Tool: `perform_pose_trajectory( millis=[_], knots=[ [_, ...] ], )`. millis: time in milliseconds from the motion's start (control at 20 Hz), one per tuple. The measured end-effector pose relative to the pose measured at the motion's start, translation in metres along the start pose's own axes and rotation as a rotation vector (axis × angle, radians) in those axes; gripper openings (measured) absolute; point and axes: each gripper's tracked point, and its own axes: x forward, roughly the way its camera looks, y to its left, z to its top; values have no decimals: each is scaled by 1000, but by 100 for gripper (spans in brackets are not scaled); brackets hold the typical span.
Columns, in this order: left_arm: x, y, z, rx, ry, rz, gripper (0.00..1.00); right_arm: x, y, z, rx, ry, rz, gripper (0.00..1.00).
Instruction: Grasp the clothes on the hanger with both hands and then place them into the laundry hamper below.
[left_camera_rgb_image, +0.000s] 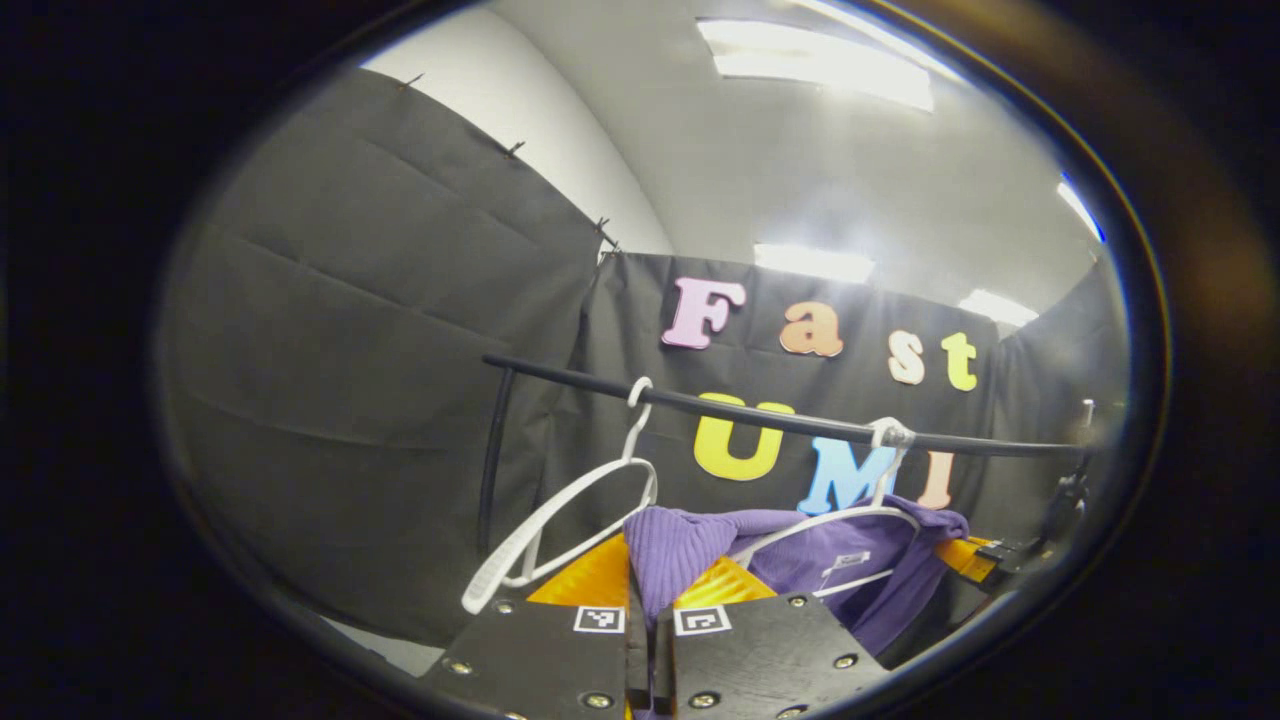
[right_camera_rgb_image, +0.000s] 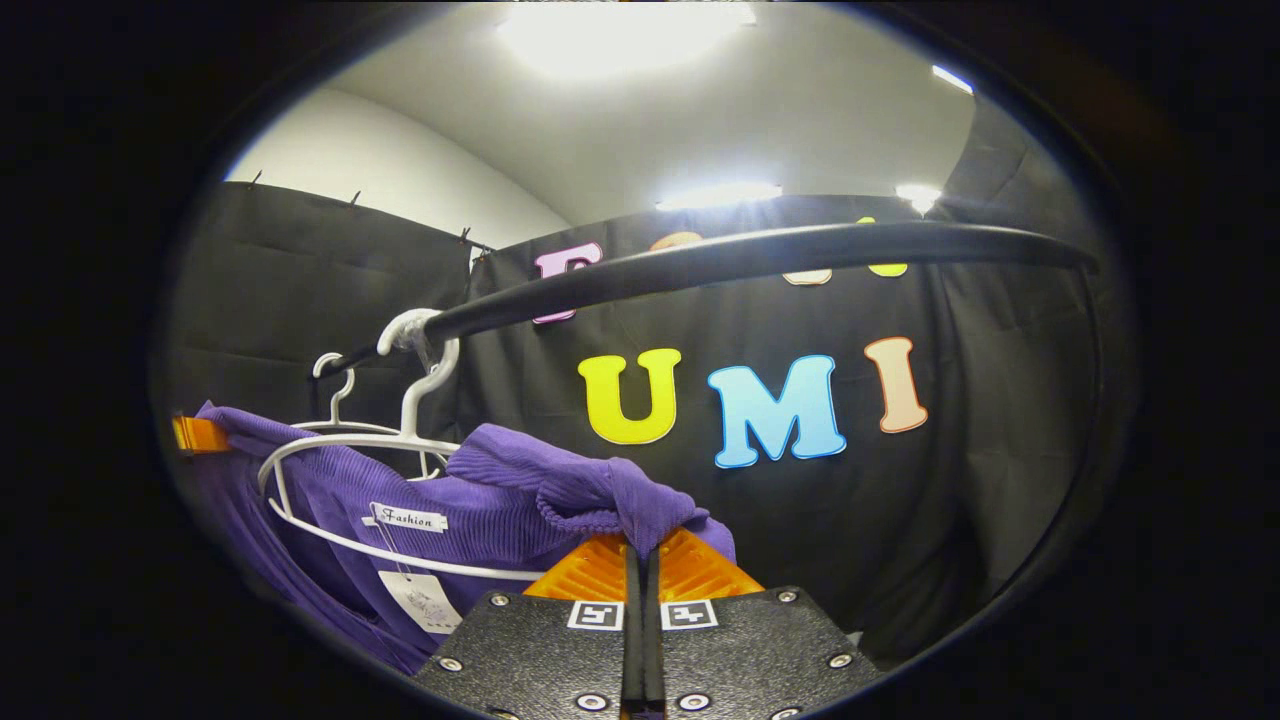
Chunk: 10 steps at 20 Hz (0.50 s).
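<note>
While we hold both shoulders: the purple ribbed top (left_camera_rgb_image: 800, 560) is on its white hanger (left_camera_rgb_image: 850, 520), hooked on the black rail (left_camera_rgb_image: 760, 412).
Left gripper (left_camera_rgb_image: 650, 600): our fingers are drawn almost together, pinching a fold of the top's shoulder.
Right gripper (right_camera_rgb_image: 641, 560): our fingers are likewise nearly closed, clamped on the other shoulder's bunched fabric.
Spare hanger (left_camera_rgb_image: 560, 520): bare, tilted, on the same rail just beside the top.
Hamper: we judge it sits below us, out of sight.
Risk: if we pull down unevenly, the neckline may snag on the hanger, dragging it off the rail.
Risk: thin folds could slip from our fingers, since only a small bite of cloth is held.
Risk: the swing tag (right_camera_rgb_image: 420, 600) could catch on the hanger's lower bar.
</note>
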Motion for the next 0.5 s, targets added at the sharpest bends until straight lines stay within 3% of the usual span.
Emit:
perform_pose_trajectory(
  millis=[500],
  knots=[
    [4, 44, -31, -43, 48, -1, 3, -1, 18, 14, -43, -16, 7, 0]
  ],
)
